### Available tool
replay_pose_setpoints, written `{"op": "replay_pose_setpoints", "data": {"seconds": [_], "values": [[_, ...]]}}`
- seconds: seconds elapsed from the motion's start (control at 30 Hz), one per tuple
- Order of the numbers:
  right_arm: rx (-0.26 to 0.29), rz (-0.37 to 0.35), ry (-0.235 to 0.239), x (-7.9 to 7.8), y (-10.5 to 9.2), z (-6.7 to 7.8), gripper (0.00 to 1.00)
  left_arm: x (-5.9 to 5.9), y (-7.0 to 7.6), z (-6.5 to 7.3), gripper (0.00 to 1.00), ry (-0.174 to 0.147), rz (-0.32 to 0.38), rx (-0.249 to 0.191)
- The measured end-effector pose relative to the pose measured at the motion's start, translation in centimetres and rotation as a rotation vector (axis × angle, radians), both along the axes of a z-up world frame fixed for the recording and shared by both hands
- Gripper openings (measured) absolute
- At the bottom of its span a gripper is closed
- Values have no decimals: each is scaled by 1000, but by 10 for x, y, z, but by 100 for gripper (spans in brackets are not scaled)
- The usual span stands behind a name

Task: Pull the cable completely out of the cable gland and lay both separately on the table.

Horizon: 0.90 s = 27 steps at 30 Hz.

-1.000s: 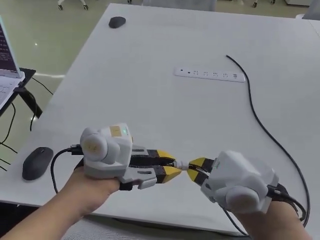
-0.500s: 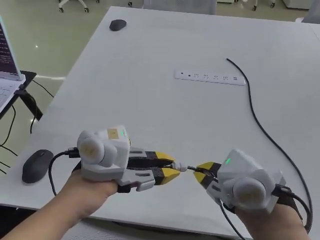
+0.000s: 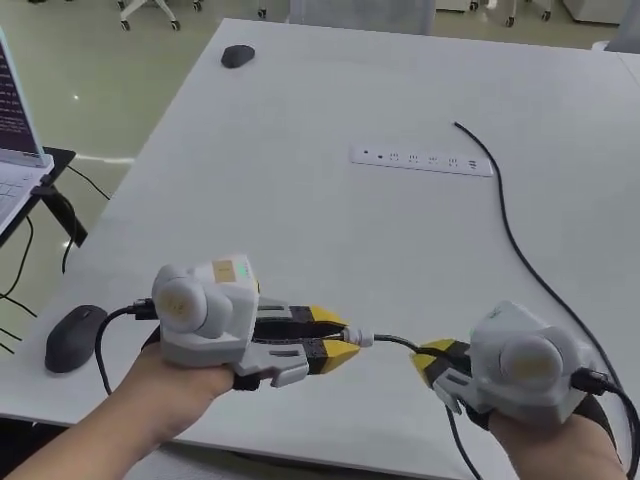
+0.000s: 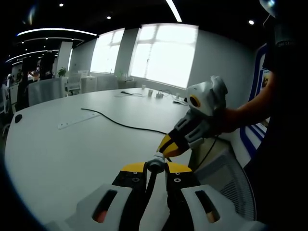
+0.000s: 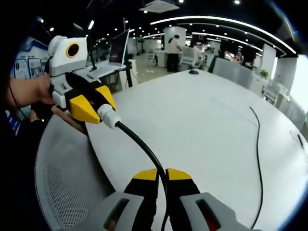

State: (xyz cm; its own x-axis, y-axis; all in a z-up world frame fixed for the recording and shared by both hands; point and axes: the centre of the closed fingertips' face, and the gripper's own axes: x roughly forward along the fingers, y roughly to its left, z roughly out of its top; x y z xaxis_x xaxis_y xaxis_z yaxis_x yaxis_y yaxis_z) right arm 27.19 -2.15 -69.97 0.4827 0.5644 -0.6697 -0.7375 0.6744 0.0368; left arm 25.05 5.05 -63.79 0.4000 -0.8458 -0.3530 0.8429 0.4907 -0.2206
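One power strip [image 3: 421,160] is lying ahead; my left gripper [image 3: 345,338] is squeezing the cable gland [image 3: 362,339], my right gripper [image 3: 425,357] the cable [image 3: 395,342], its tail hiding.

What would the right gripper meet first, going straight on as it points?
The right gripper would probably meet the cable gland held by the left gripper; depth is unclear.

An open-plan office: a large white table [image 3: 300,200] carries a power strip [image 3: 421,160] and a computer mouse [image 3: 236,56]. A laptop [image 3: 15,120] sits on a side stand, office chairs [image 3: 362,12] stand beyond, under ceiling strip lights [image 5: 216,20] and beside tall windows [image 4: 163,55].
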Motion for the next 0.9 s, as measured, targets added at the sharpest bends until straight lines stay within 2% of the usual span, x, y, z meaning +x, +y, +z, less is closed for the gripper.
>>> {"op": "replay_pose_setpoints", "data": {"seconds": [0.17, 0.3, 0.4, 0.5, 0.77, 0.9], "values": [[20, -43, 40, 2, -5, -5, 0, 1, 0, 0, 15, -1, 2, -1], [57, -82, 76, 3, -5, -7, 0, 1, -1, 0, 15, -3, 0, -1], [47, -102, 70, 5, -9, -8, 0, 1, -2, 1, 15, -10, 3, -9], [88, -148, 104, 7, -14, -10, 0, 2, -1, 2, 15, -17, 5, -12], [145, -272, 201, 7, -32, -26, 0, 1, 1, 5, 15, -25, 11, -27], [160, -309, 231, 6, -38, -31, 0, -1, 0, 4, 15, -25, 7, -28]]}}
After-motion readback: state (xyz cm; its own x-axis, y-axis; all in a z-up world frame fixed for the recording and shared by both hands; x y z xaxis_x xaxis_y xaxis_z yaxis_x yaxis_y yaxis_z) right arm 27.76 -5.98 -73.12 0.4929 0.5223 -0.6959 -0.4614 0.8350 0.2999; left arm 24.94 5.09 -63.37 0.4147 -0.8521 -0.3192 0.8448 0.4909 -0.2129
